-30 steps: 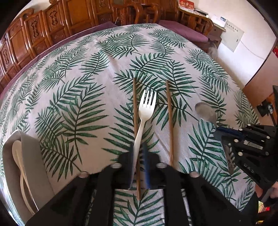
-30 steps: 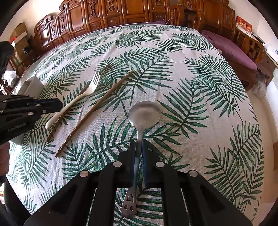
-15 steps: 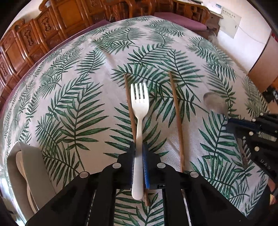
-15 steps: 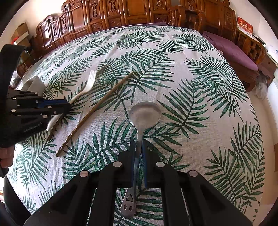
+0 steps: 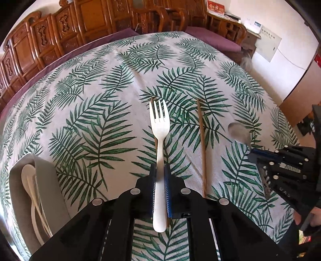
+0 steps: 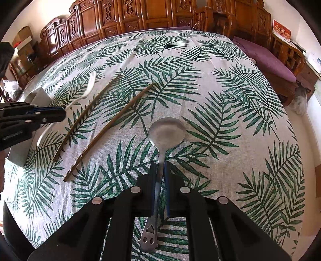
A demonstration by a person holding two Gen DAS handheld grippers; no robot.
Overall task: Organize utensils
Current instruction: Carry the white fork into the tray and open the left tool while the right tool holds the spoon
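My left gripper (image 5: pixel 159 170) is shut on the handle of a white plastic fork (image 5: pixel 159 124), tines pointing away, held a little above the cloth; it also shows in the right wrist view (image 6: pixel 88 90), blurred. My right gripper (image 6: pixel 159 166) is shut on the handle of a metal spoon (image 6: pixel 166 131), whose bowl is at the cloth; the spoon's bowl shows in the left wrist view (image 5: pixel 238 132). Two brown chopsticks lie on the cloth, one (image 5: pixel 201 144) between fork and spoon, the other (image 5: pixel 152 100) mostly hidden under the fork. Both show in the right wrist view (image 6: pixel 112 122) (image 6: pixel 88 108).
A grey holder (image 5: pixel 46 180) with white plastic utensils (image 5: pixel 28 178) in it stands at the table's left edge. The table has a palm-leaf cloth (image 6: pixel 220 100). Carved wooden chairs (image 6: pixel 120 18) ring the far side. The table edge drops off at the right.
My left gripper has lifted the fork off the left chopstick and straightened it. My right gripper stays shut on the spoon, hardly moved.
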